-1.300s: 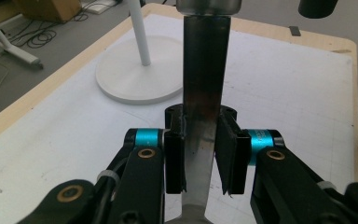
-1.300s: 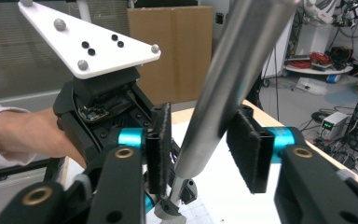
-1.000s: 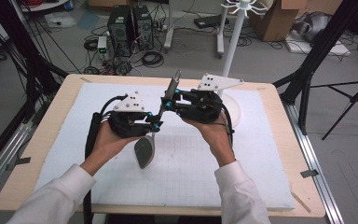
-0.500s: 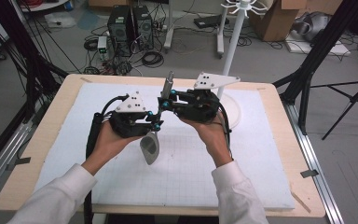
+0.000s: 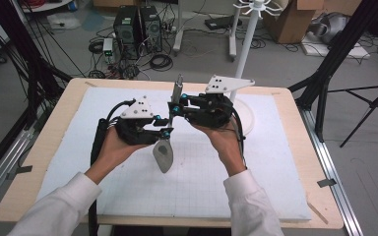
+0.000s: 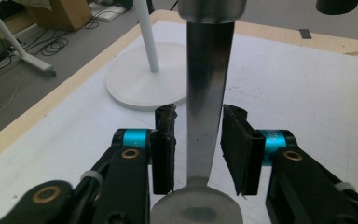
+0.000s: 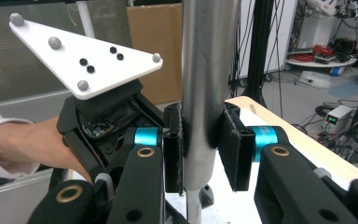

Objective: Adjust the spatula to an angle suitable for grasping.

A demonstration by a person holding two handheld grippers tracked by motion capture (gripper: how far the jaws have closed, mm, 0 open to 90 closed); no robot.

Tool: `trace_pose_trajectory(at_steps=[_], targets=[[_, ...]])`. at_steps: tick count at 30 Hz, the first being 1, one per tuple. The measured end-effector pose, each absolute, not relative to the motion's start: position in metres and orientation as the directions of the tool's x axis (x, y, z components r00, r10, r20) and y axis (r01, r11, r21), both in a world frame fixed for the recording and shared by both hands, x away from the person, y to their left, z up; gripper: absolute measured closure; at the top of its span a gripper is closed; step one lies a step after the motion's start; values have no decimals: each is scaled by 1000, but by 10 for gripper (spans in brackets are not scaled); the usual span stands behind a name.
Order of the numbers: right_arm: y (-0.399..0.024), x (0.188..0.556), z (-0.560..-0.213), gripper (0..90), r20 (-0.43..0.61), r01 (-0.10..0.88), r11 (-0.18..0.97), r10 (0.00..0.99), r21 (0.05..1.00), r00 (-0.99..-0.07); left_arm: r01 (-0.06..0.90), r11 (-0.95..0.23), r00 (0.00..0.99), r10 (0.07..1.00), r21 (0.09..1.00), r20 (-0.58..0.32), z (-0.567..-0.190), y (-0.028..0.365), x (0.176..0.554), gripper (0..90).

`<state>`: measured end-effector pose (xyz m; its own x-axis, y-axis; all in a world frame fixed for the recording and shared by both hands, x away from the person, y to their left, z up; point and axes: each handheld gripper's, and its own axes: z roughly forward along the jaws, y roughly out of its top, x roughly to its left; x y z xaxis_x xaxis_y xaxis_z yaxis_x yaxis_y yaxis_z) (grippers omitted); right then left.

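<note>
A: How do the two grippers sit on it?

B: The right gripper clamps the handle of the long steel spoon, held upright above the desk's middle. The left gripper has just been opening; its pads flank the flat stem above the bowl, not pressing.

A: So the next move?

B: Likely the right hand carries it alone.
</note>
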<state>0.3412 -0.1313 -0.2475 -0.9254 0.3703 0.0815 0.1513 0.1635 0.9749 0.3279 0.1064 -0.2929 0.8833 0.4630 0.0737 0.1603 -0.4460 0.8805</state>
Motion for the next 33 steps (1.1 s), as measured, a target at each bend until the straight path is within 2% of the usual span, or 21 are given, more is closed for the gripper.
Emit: trace_pose_trajectory(at_steps=[6,7,12,20,27,33], targets=[[-134,341,-246,730,81,150,160,373,976,-924,165,-432,890,453,887,55,-290,110,328,459],[-135,341,-246,731,81,152,165,372,975,-925,165,-437,892,449,884,56,-290,111,328,394],[-136,341,-246,731,83,153,163,370,975,-925,170,-413,896,444,895,34,-289,113,329,212],[-137,341,-245,732,89,156,158,364,975,-927,168,-392,901,433,905,20,-287,118,330,135],[-138,341,-240,732,86,148,155,349,977,-933,184,-369,914,406,911,-20,-284,122,332,17],[-142,341,-233,732,78,141,160,349,977,-934,169,-365,909,416,916,-2,-282,132,330,18]])
